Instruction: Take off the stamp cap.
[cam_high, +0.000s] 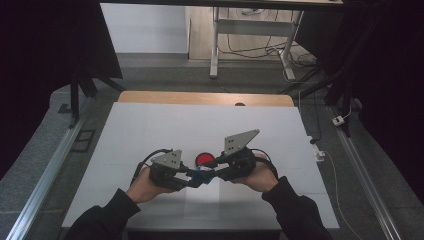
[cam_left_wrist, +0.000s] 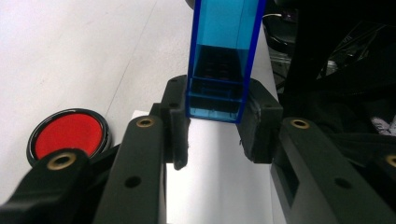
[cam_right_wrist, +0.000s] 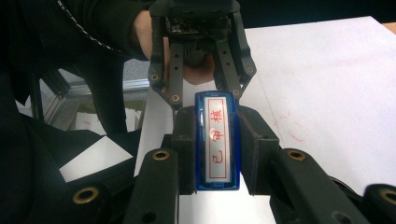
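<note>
- Blue translucent plastic stamp, rectangular, with a white label of red characters (cam_right_wrist: 217, 140): held in the air just above the table, between the two grippers, near the person's edge.
- Long axis: runs from one gripper across to the other, roughly level; in the left gripper view the blue body (cam_left_wrist: 223, 56) extends straight away from the jaws.
- Left gripper (cam_high: 186, 176): jaws closed onto one end of the stamp, pads pressing its two narrow sides.
- Right gripper (cam_high: 214, 172): jaws closed onto the opposite end, label facing its camera.
- Both hands equally near; neither end is free, so the likely next move is a pull apart along the long axis.
- Round black-rimmed red ink pad (cam_high: 204, 159): lying flat, open, just beyond the stamp.
- White-covered table (cam_high: 150, 130): carries the pad.
</note>
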